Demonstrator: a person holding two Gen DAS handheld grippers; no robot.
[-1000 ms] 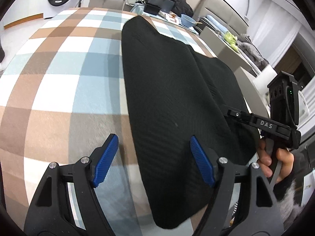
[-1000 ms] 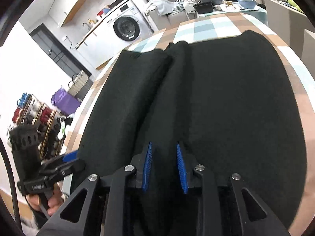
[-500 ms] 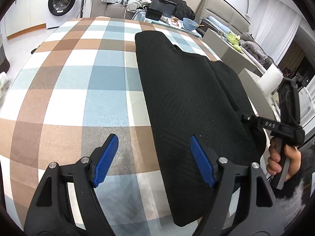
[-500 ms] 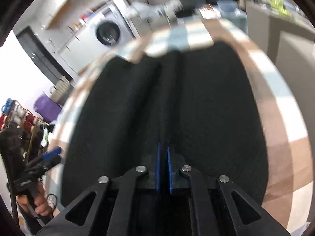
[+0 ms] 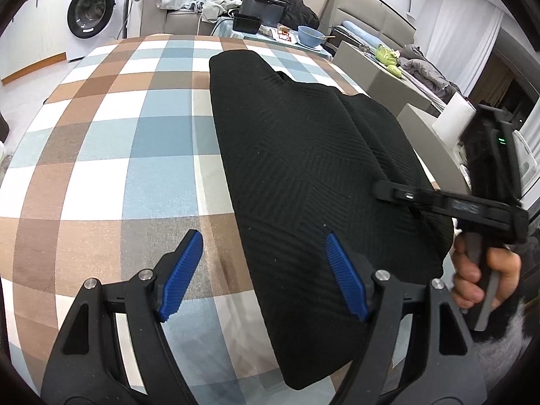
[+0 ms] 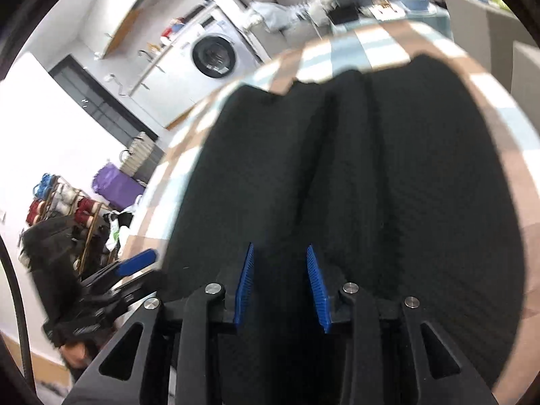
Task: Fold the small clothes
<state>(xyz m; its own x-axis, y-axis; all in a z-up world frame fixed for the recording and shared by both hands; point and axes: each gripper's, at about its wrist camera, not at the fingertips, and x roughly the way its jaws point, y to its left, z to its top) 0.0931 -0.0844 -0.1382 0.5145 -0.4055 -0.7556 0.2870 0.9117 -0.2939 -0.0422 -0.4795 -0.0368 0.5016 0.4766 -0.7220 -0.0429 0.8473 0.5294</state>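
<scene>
Reading the right hand-held gripper: half a second ago I had its blue pads nearly pressed together over the middle ridge of the cloth; now they stand spread with a gap between them and nothing pinched, so I judge that grip released.
Right pads: hovering over the central fold line; I cannot tell whether they touch the fabric.
Left hand-held gripper: spread wide as in both earlier views, holding nothing; its right pad sits over the near left edge of the cloth, its left pad over bare checks.
Black garment: lying flat straight ahead of both grippers, folded lengthwise into a long band with a raised ridge toward its right side.
Checked tablecloth: table covering, exposed left of the left gripper and beyond the garment.
Change in view: my left camera has pulled back and up over the last second, showing more of the cloth.
Meaning for the task: I judge the lengthwise fold set down; a crosswise fold likely remains, starting from the near end.
Washing machine: far beyond, well apart.
</scene>
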